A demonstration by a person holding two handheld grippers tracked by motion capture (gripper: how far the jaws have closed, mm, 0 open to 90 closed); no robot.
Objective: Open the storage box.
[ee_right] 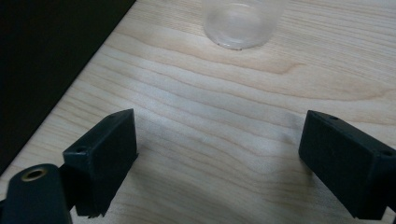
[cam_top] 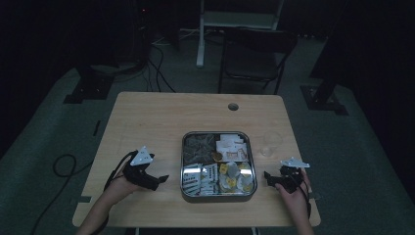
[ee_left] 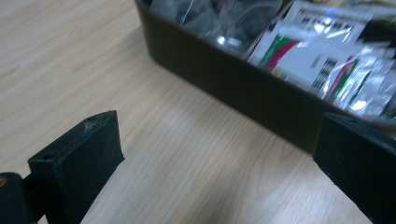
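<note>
Your left gripper (cam_top: 159, 178) rests low on the table (cam_top: 147, 117), jaws spread wide and empty, facing the dark smooth wall of the square metal tray (cam_top: 184, 161) just beside it. The tray holds glossy printed sachets (cam_top: 200, 177) and round foil-wrapped pieces (cam_top: 234, 177), crinkled and slippery by the look of them. Your right gripper (cam_top: 268, 176) sits beyond the tray's other side, jaws equally apart, aimed at the clear, round plastic cup (ee_right: 243, 21) standing upright near it. This reads as the approach step: next, lift one gripper over the rim and close on a single item.
</note>
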